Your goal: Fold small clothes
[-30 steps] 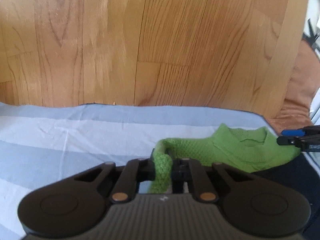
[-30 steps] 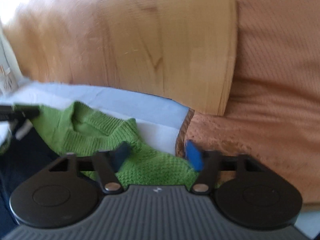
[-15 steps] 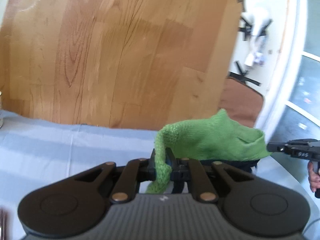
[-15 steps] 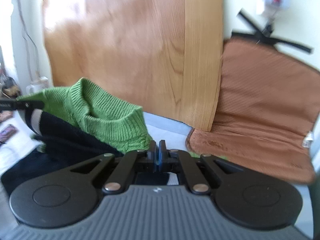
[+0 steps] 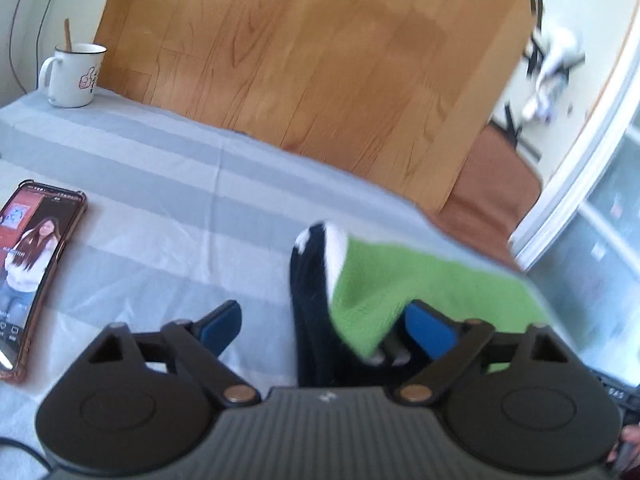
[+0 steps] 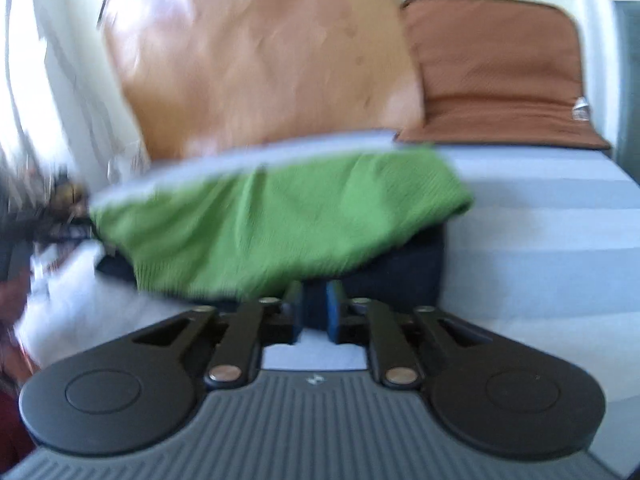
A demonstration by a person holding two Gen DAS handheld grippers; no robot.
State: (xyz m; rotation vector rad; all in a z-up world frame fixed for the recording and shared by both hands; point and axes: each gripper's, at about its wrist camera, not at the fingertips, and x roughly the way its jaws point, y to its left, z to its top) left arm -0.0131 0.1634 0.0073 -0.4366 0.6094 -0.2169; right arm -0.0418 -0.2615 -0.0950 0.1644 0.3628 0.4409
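A green knitted garment (image 5: pixel 424 276) with a dark navy and white part (image 5: pixel 312 304) lies folded on the striped sheet (image 5: pixel 160 184). In the left wrist view my left gripper (image 5: pixel 326 328) is wide apart and still opening. A green corner drapes against its right pad (image 5: pixel 430 332), and neither pad presses on it. In the blurred right wrist view the green garment (image 6: pixel 280 220) lies over the navy part (image 6: pixel 404 268), just beyond my right gripper (image 6: pixel 315 308). Its jaws are opening, a narrow gap shows between the blue pads, and no cloth is pinched there.
A white mug (image 5: pixel 74 76) stands at the far left of the bed by the wooden headboard (image 5: pixel 320 60). A phone (image 5: pixel 36 276) lies on the sheet to the left. A brown cushion (image 6: pixel 500 80) sits beyond the bed's right end.
Both grippers swung the lifted green garment across and it now lies over the navy part. The left gripper has let go of the green edge and spread wide; the right pads have parted.
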